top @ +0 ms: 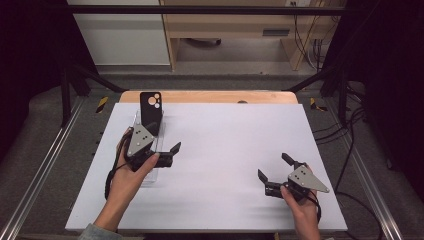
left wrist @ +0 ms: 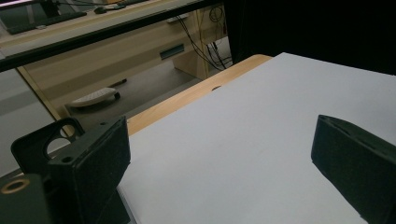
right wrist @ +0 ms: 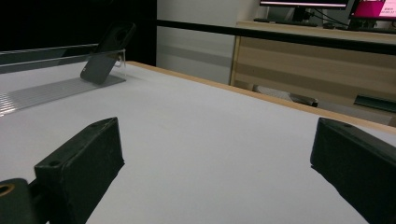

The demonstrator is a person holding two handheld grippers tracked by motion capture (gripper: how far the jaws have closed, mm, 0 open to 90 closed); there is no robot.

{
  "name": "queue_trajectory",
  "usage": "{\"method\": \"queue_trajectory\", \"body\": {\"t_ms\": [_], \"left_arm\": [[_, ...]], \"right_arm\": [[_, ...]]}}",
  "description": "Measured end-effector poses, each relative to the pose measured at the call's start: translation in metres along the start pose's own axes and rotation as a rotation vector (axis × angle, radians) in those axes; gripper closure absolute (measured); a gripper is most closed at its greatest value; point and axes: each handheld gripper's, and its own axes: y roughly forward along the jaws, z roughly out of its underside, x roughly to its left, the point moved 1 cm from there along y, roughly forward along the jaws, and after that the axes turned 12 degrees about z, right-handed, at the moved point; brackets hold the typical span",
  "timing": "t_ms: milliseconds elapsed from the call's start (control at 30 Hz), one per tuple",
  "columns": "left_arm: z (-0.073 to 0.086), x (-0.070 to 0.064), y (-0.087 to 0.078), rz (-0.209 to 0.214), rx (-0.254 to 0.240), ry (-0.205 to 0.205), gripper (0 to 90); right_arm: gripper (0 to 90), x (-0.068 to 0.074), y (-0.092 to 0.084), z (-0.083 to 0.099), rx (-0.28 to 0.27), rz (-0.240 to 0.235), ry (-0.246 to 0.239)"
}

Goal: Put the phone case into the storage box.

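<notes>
Black phone case [top: 151,111] sits at the far-left part of the counter [top: 225,150], propped on a clear stand [top: 150,150]. Long axis runs away from the person, roughly near-to-far, leaning back w/ the camera-cutout end up top and farthest out. In the right gripper view it's [right wrist: 105,53] tilted back on the stand, well apart from those tongs.

Left tongs [top: 167,155] are spread wide, nothing between them, just beside the stand, close to the case's lower end. The left hand [top: 127,172] and the grey plate cover most of the stand, so can't tell how the case's bottom edge sits in it. In the left gripper view [left wrist: 219,154] one jaw blocks most of the case [left wrist: 37,144], only the cutout corner pokes out.

Right tongs [top: 272,175] also gaping, empty, over bare counter at the near right, well away from the case.
</notes>
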Motion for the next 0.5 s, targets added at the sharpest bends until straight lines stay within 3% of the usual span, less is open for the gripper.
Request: {"method": "queue_trajectory", "body": {"t_ms": [500], "left_arm": [[-0.001,-0.006,-0.015,-0.016,-0.045,-0.011,3.9]], "right_arm": [[2.7,-0.004,-0.002,0.0,-0.007,0.007,0.015]]}}
